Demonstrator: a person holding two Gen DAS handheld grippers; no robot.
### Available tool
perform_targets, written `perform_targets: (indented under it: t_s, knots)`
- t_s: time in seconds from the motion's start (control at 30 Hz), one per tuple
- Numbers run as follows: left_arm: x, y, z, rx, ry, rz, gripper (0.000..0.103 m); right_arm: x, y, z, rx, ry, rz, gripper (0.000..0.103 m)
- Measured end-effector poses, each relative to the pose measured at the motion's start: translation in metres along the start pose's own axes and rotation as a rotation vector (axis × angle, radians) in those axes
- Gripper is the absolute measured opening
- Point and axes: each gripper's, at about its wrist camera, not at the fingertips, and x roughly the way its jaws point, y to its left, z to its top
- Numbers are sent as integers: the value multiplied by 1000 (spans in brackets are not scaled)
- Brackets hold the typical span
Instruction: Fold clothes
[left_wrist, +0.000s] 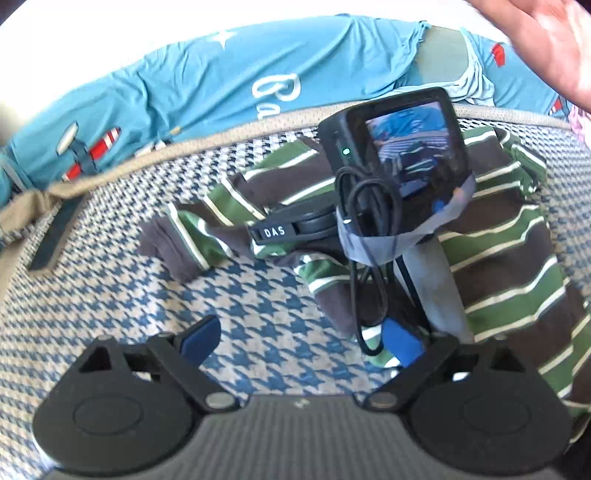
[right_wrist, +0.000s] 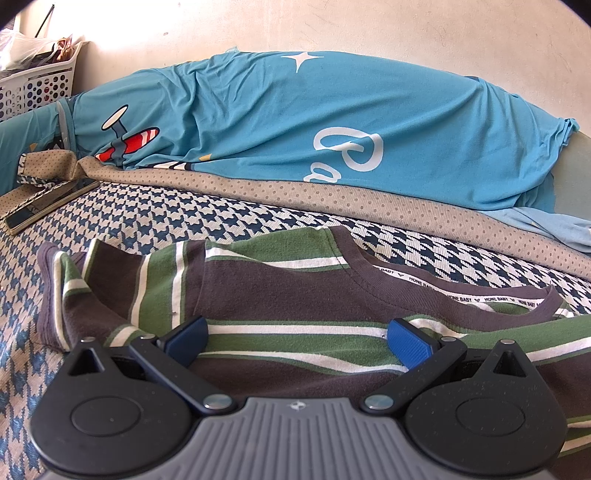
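Your work surface is a houndstooth bed cover (right_wrist: 155, 218), blue and cream, with a dotted tan hem folded back along its far side. Behind that hem lies a bulky mound under a turquoise printed sheet (right_wrist: 258, 110), white lettering and a red-striped plane on it. The striped T-shirt (right_wrist: 280, 295), brown, green and white, lies spread on the cover right in front of you, neckline toward the right, one sleeve crumpled at the left. A white perforated laundry basket (right_wrist: 37, 86) stands in the far left corner. A phone (right_wrist: 48, 208) rests flat on the cover, left of the shirt.

Your right gripper (right_wrist: 297, 341) hangs over the shirt's chest, jaws spread wide, cloth beneath them but not pinched. Your left gripper (left_wrist: 301, 341) is spread wide too, gripping nothing, above bare cover beside the shirt. Your hand (left_wrist: 546, 40) shows blurred, top right in the left wrist view.
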Motion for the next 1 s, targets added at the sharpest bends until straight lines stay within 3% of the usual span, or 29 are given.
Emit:
perform_targets:
  t_s: [0.07,0.17,0.33,0.57,0.67,0.77,1.0]
  knots:
    - [4,10,10,-37,20,-49,95,0,1,0,-3,-1,-2,103]
    - [-5,21,8,10,32,-171,95,0,0,0,0,-1,0,103]
    - [-41,20,6,81,-50,-124,97,0,-1,0,0,-1,0,103]
    - [-30,74,20,-153,-79,-24,100,-1,-1,0,0,-1,-1,103]
    - [-27,75,21,-198,-101,86,100,-1,-2,-1,0,-1,0,103]
    - [-21,64,23,-181,-95,172,100,-2,-3,-1,1,-1,0,103]
    - [-2,54,25,-135,-58,190,100,-3,-5,-2,-1,-1,-2,103]
